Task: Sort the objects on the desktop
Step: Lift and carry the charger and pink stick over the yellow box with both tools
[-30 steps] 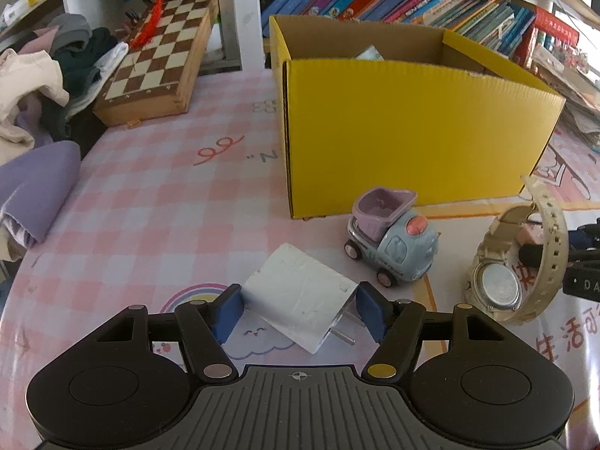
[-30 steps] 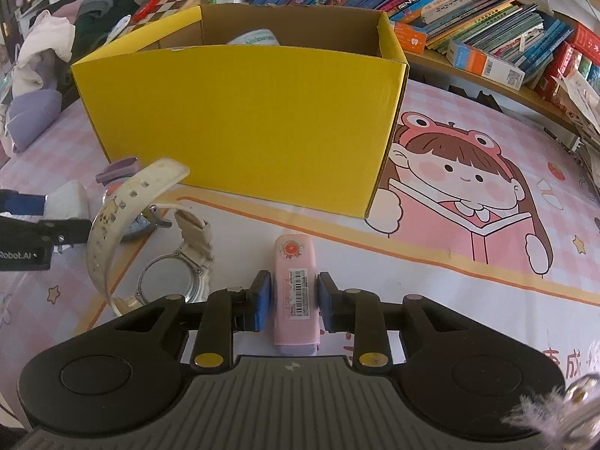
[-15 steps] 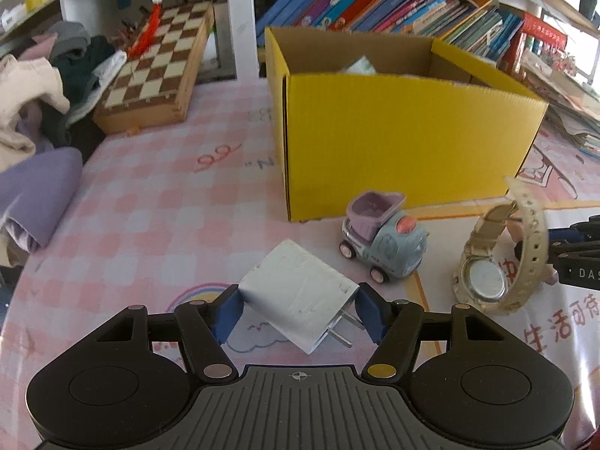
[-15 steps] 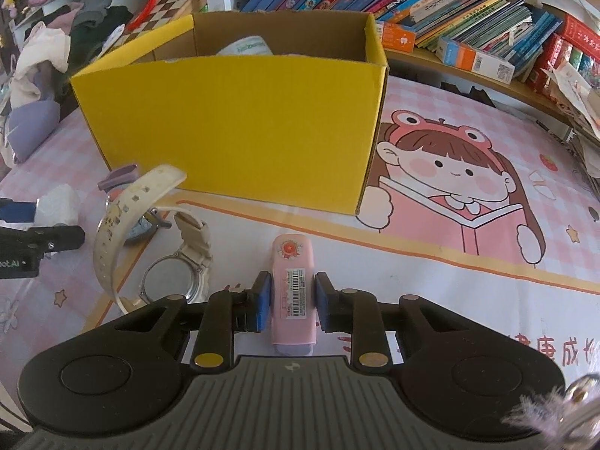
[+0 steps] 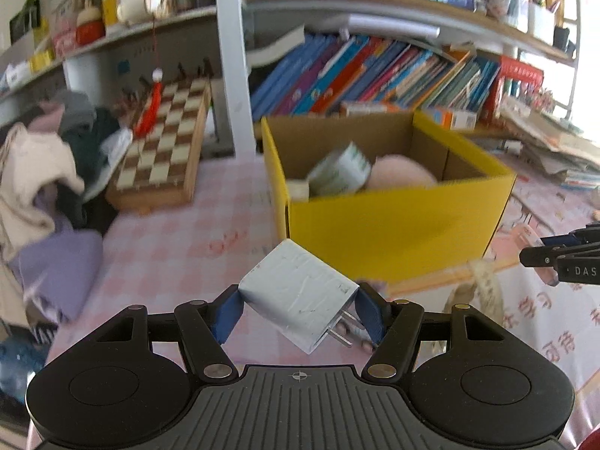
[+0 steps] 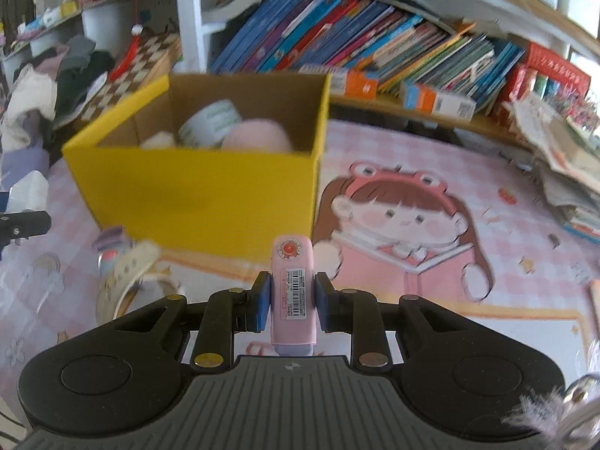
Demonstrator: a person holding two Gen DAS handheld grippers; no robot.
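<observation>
Both lifted now: charger (image 5: 298,292) prongs down-right, pink case (image 6: 292,292) lengthwise forward.

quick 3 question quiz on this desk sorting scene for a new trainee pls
1. True or false: the left tool is shut on the white charger.
2. What does the right tool hold? A) the beige watch B) the pink eraser C) the toy truck
3. Fill in: both held items are up off the table, in front of the ____ box, which already holds a pink round thing and a green and white pack.

Key
1. True; its blue pads press both sides of the charger.
2. B, the pink eraser; the beige watch and toy truck lie on the table.
3. yellow.
</observation>
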